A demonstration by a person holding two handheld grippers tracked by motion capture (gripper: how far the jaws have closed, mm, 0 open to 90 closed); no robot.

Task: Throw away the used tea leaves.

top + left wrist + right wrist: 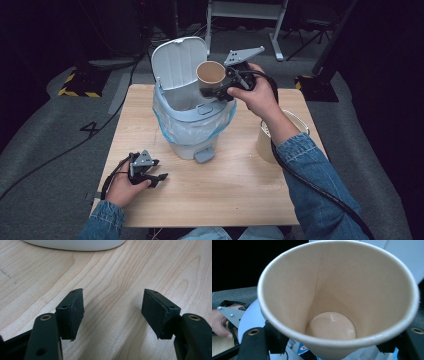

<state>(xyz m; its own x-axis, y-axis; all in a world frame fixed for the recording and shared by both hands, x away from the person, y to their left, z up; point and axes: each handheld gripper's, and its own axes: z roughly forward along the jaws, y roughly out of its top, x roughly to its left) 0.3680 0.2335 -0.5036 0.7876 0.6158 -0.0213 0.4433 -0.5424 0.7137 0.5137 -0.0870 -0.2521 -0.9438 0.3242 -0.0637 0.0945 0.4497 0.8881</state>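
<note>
the right gripper (218,91) holds a paper cup (210,76) between its jaws, clamped on the cup's lower wall, mouth tilted up toward the camera, above the open pedal bin (192,125); the left gripper (150,176) rests on the table (240,190), jaws apart with nothing between them, well apart from the cup

The paper cup (210,76) is tan, with a rolled rim, and empty, its inside bare down to the round bottom. It sits tilted, mouth up, over the open bin (192,125), whose lid stands up just behind it and whose blue-edged liner hangs over its rim.
</note>
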